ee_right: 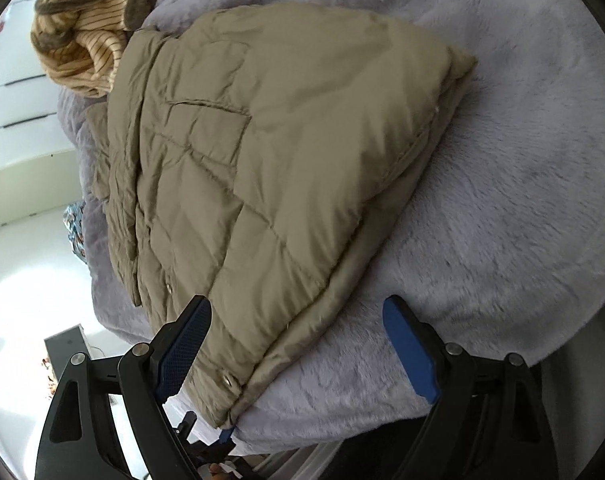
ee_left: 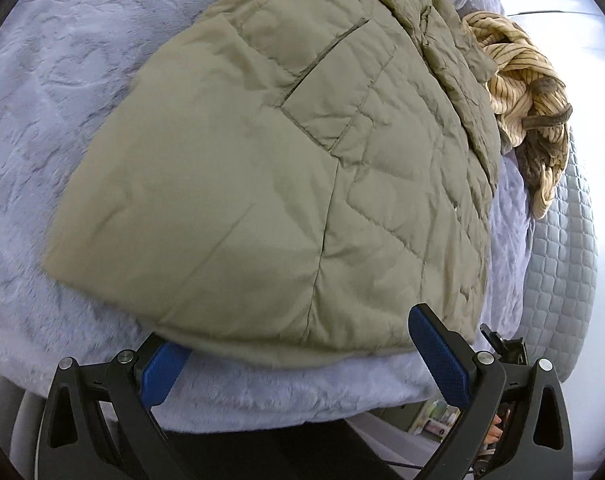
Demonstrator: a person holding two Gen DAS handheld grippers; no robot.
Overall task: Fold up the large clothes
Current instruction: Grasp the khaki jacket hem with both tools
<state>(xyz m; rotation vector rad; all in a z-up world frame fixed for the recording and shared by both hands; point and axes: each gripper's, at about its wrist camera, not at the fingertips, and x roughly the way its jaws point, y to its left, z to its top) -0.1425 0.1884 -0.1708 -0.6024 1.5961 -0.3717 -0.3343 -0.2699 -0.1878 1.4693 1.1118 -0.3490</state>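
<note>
An olive quilted puffer jacket [ee_left: 262, 168] lies folded on a grey plush blanket [ee_left: 62, 80]; it also shows in the right wrist view [ee_right: 262, 168]. My left gripper [ee_left: 298, 344] is open, its blue pads either side of the jacket's near hem, with the left pad tucked under the hem edge. My right gripper [ee_right: 298, 344] is open too, straddling the jacket's near corner with its snap button; the left pad rests against the fabric. Neither gripper holds anything.
A crumpled tan striped garment [ee_left: 522, 92] lies beyond the jacket, also in the right wrist view [ee_right: 82, 40]. A quilted grey mattress edge [ee_left: 562, 260] shows at the right. The blanket [ee_right: 502, 200] spreads to the right of the jacket. White cabinets [ee_right: 14, 92] stand at the left.
</note>
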